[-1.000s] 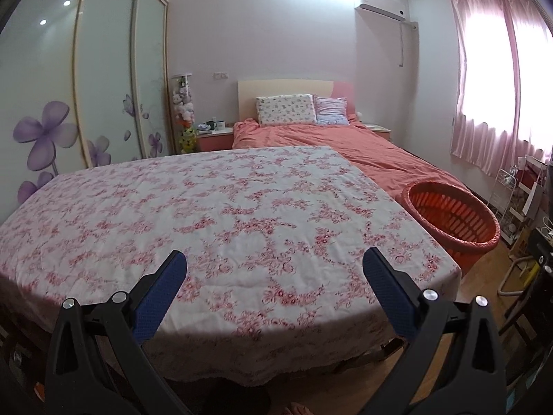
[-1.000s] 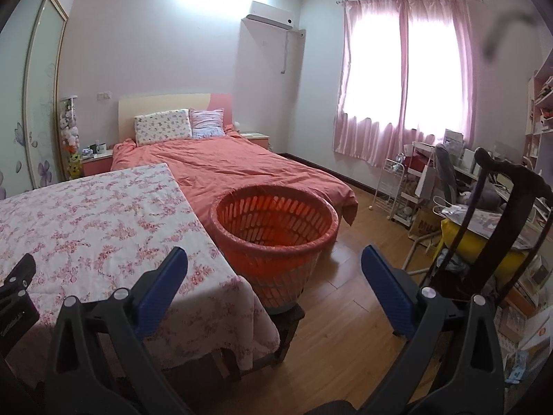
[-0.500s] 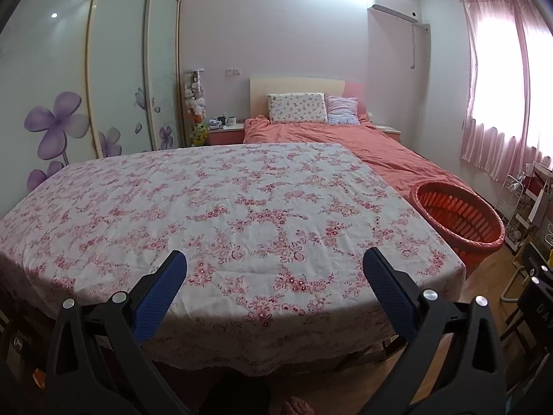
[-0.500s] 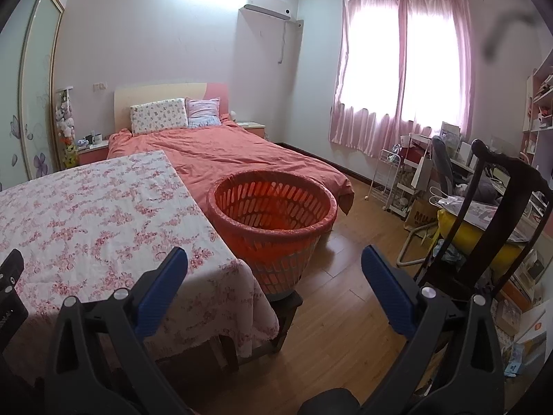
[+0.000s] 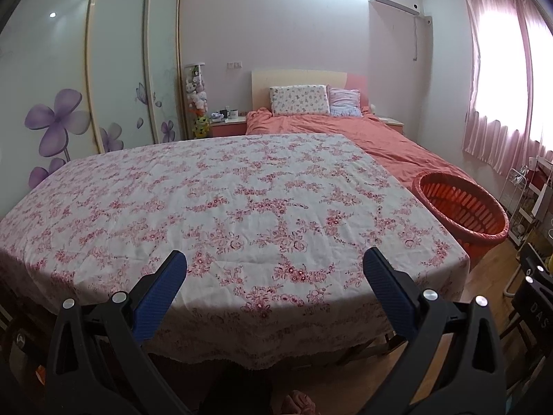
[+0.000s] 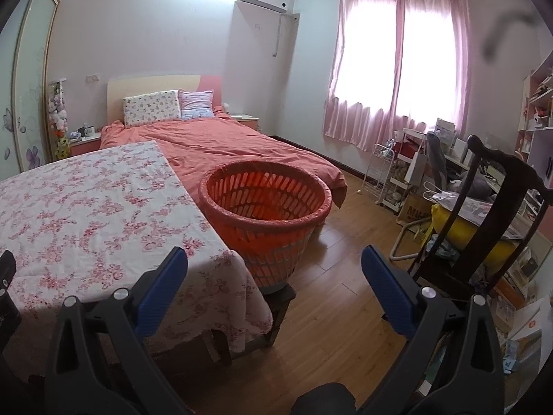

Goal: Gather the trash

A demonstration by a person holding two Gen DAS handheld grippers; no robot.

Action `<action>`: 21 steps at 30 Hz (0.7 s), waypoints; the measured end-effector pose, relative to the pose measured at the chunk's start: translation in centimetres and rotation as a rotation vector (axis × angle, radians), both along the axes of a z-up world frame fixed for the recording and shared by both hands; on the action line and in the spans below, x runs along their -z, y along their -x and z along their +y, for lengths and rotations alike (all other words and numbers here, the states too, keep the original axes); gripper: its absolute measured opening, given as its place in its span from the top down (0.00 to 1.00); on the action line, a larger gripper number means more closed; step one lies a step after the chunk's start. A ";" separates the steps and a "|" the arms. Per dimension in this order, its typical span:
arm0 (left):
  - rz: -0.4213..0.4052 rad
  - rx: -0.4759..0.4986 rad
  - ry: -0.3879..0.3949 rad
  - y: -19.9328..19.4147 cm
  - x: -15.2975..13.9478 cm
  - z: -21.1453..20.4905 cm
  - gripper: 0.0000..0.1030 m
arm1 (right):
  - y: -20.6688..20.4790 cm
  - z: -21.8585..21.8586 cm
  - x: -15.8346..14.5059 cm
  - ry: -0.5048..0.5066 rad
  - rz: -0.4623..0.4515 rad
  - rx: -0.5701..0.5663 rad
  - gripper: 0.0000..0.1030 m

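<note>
An orange slatted basket (image 6: 266, 207) stands on a low stool at the right end of a table with a pink floral cloth (image 5: 224, 214); it also shows in the left wrist view (image 5: 463, 207). No trash shows on the cloth. My left gripper (image 5: 274, 269) is open and empty, held back from the table's near edge. My right gripper (image 6: 274, 269) is open and empty, near the table's right corner, short of the basket. I cannot see the basket's bottom.
A bed with a coral cover (image 6: 235, 145) lies behind the table. A dark wooden chair (image 6: 484, 214) and a cluttered desk and shelves (image 6: 432, 159) stand on the right. A wardrobe with flower doors (image 5: 69, 103) lines the left wall. Wooden floor (image 6: 338, 297) lies right of the basket.
Both grippers have drawn back and risen a little from the table, so more of its near edge shows. Both jaws stay open.
</note>
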State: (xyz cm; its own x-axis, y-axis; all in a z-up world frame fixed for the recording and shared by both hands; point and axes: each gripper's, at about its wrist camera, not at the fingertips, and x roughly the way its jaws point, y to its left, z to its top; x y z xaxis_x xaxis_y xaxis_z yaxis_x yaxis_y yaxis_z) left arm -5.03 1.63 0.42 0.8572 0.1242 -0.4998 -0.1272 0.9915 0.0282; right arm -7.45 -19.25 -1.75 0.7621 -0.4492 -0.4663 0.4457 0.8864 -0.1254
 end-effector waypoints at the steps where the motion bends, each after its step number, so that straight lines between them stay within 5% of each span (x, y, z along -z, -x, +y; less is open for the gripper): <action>1: 0.002 0.000 -0.002 0.0 0.0 -0.1 0.02 | 0.0 0.0 0.0 0.002 0.001 0.003 0.05; 21: 0.009 -0.020 -0.006 -0.4 -0.1 -0.8 0.03 | -0.4 -0.5 0.4 0.002 0.008 0.017 0.05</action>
